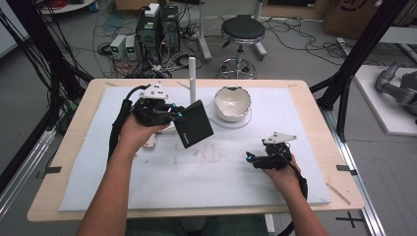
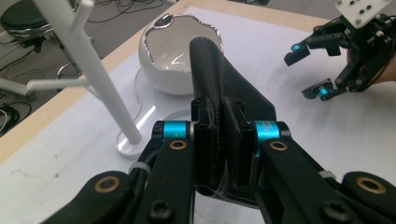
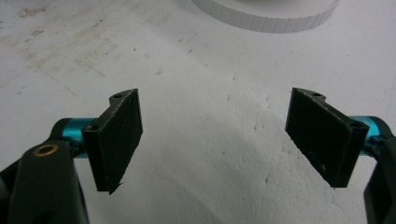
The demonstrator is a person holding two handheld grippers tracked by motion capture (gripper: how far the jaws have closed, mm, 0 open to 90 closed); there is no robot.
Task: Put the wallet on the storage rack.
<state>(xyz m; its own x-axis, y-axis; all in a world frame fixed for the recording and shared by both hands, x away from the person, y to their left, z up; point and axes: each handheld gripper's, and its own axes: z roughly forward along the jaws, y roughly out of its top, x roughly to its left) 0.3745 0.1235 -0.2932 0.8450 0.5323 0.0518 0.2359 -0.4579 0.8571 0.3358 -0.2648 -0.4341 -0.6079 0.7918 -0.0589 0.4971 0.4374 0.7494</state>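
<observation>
White foam covers the table. Up off it, the left gripper pinches 1 edge of a black wallet, near the white bowl. It looks light and bendy, so hold the stiff edge. The right gripper rests wide open, holding nothing.

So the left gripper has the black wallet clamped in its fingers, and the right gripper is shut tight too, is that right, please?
Not quite. The left gripper does clamp the black wallet, but the right gripper is open: the right gripper view shows its fingers standing wide apart over the white mat, with nothing between them.
</observation>
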